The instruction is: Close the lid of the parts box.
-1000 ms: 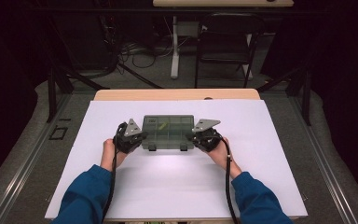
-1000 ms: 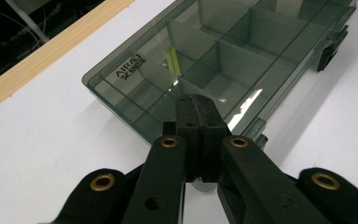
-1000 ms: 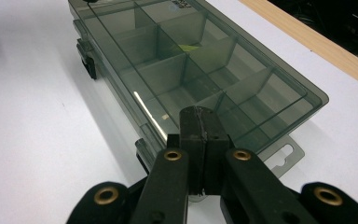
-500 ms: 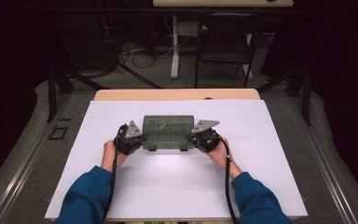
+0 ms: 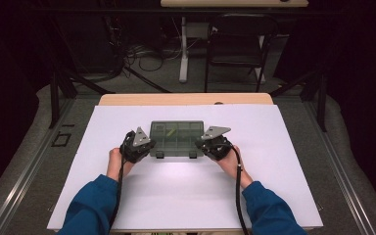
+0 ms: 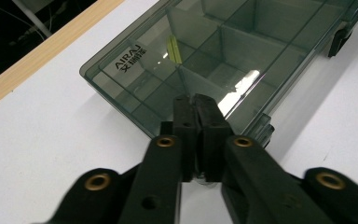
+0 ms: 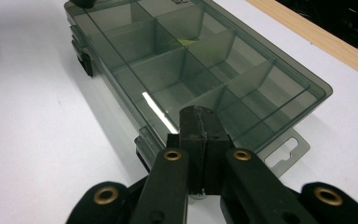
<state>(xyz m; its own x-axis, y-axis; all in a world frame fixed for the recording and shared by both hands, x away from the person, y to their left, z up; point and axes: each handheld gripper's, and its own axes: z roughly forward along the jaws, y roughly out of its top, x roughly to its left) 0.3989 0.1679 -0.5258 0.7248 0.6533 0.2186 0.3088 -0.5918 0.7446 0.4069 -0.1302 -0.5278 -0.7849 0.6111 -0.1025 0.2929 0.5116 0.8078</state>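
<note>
A smoky clear compartment box [image 5: 176,134] lies shut on the white table, with a small yellow-green piece [image 5: 171,130] in one cell. My left gripper [image 5: 148,147] is at the box's left end and my right gripper [image 5: 204,145] at its right end. In the left gripper view the box [image 6: 223,51] lies ahead, and the left gripper [image 6: 196,100] has its tips over the near corner of the lid; its jaws have just been opening by a sliver, with nothing between them. In the right gripper view the right gripper [image 7: 199,112] is shut over the lid edge of the box [image 7: 191,60].
Two black latches [image 5: 160,154] sit on the box's front edge. The white sheet [image 5: 284,161] covers a wooden table whose far edge [image 5: 186,99] shows. A chair [image 5: 235,44] and cables stand on the floor beyond. The person's blue sleeves come in from the bottom.
</note>
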